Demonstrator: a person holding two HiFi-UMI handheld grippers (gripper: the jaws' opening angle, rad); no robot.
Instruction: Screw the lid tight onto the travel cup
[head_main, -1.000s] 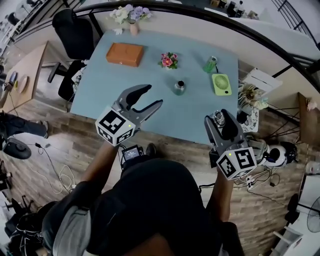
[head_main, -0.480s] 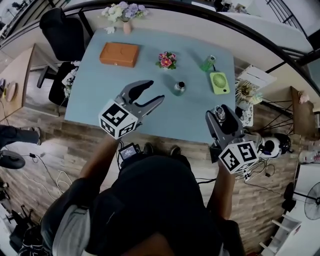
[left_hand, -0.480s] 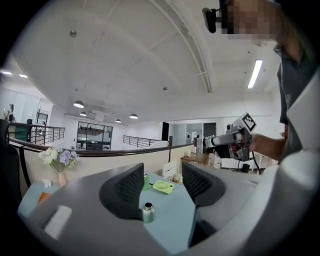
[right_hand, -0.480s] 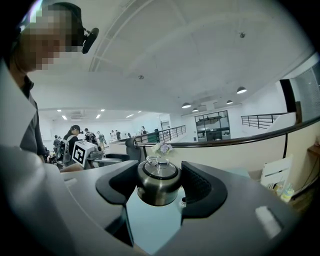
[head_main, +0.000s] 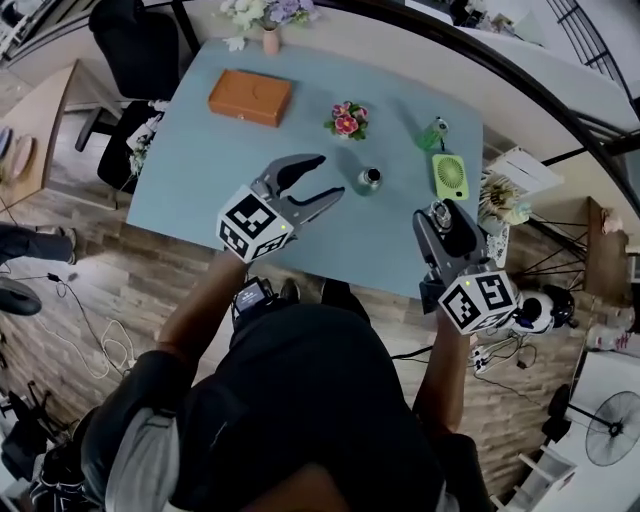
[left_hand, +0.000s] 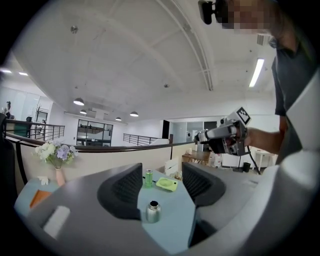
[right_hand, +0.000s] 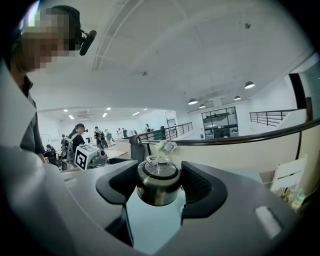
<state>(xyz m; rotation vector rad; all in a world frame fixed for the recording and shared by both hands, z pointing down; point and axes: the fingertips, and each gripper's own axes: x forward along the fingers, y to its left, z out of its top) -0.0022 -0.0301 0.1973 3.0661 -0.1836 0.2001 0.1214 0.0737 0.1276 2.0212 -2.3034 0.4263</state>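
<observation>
The steel travel cup (head_main: 370, 180) stands upright and uncapped near the middle of the pale blue table (head_main: 215, 175). In the left gripper view the cup (left_hand: 153, 212) shows low between the jaws, still well ahead of them. My left gripper (head_main: 328, 178) hangs over the table's near half, left of the cup, open and empty. My right gripper (head_main: 445, 226) is above the table's near right corner, shut on the steel lid (head_main: 440, 213). The lid (right_hand: 159, 181), black-rimmed with a wire loop on top, sits gripped between both pads in the right gripper view.
On the table stand a brown box (head_main: 250, 97) at the far left, a small flower pot (head_main: 345, 120), a green bottle (head_main: 432, 132) and a green fan (head_main: 450, 176). A flower vase (head_main: 270, 25) is at the far edge. A black chair (head_main: 130, 45) is beyond the left corner.
Both grippers have moved forward over the table. The left one has come closer to the cup. The right one still carries the lid.
</observation>
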